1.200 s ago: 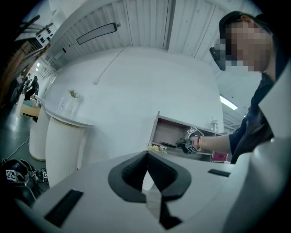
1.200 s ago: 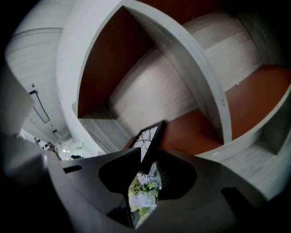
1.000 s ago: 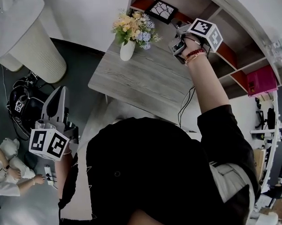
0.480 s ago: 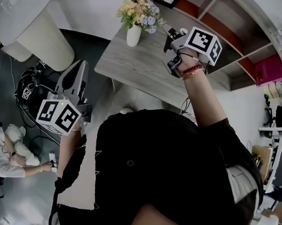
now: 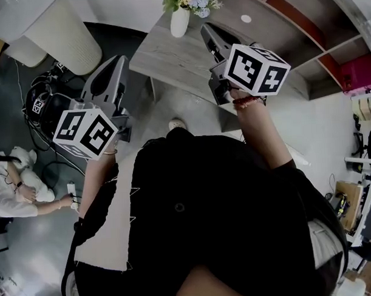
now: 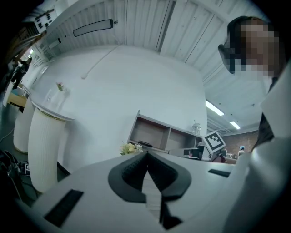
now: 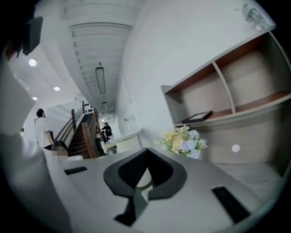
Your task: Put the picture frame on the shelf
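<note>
On shelf (image 7: 236, 98) — picture frame (image 7: 198, 116), off head view, left gripper (image 6: 146, 154) clenched, right gripper (image 7: 146, 151) empty, jaws barely parting.

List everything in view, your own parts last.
Table: one, grey wood, centre.
Shelf: one, grey, red-brown lined, behind table.
Picture frame: one, dark, on shelf.
Flowers: one bunch, yellow-blue, in vase.
Vase: one, white, on table.
Box: one, pink, by shelf's far end.
Column: one, white ribbed, left of table.
Person: one, white top, far left.
Left gripper: one, grey, jaws together, empty.
Right gripper: one, grey, jaws have just been closing then easing slightly, tips together, nothing between them.
</note>
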Demonstrator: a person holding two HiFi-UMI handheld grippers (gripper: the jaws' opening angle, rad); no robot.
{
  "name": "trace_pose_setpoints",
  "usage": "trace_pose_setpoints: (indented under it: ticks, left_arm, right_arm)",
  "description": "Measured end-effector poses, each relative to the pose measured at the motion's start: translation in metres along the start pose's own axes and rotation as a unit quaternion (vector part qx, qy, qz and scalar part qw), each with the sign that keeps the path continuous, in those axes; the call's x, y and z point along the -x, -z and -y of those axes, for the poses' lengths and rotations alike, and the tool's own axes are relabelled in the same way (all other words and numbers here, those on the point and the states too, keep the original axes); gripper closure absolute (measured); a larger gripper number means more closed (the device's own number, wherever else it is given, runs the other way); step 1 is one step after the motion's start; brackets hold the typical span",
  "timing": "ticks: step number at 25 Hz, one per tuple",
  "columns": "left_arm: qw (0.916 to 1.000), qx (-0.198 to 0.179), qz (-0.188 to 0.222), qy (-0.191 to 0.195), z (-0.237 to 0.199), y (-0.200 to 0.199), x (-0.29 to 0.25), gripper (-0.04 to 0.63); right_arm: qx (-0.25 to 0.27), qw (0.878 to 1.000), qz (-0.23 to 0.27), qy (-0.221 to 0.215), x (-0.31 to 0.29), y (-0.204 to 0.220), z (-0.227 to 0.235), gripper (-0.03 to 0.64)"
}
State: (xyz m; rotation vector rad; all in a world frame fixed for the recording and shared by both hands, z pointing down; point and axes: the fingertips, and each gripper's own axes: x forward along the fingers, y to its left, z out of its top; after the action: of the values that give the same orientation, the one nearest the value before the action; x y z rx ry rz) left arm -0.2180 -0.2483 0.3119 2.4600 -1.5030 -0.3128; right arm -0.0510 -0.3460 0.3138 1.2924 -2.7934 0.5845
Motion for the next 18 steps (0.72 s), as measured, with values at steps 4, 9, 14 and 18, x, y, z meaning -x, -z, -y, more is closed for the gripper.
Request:
trace_pose_setpoints:
  ticks: [4,9,14,18]
  left_arm:
    - [0.9999,0.007,-0.008,0.000,0.007,0.007,0.008,0.584]
    - [1.0000,0.008,0.000,-0.004,0.011,0.005,0.012,0.584]
    - [0.9999,0.010,-0.001,-0.008,0.019,0.010,0.009,0.584]
    - [0.9998,0.015,0.000,-0.014,0.029,0.014,0.004,0.584]
  right_arm:
    - [0.028,0.999,0.017,0.009,0.015,0.001,-0.007,0.614]
    - [0.057,0.998,0.017,0.010,0.022,0.004,-0.014,0.614]
    - [0.058,0.998,0.018,0.011,0.030,0.002,-0.007,0.614]
    - [0.062,0.998,0.014,0.009,0.038,0.000,0.004,0.614]
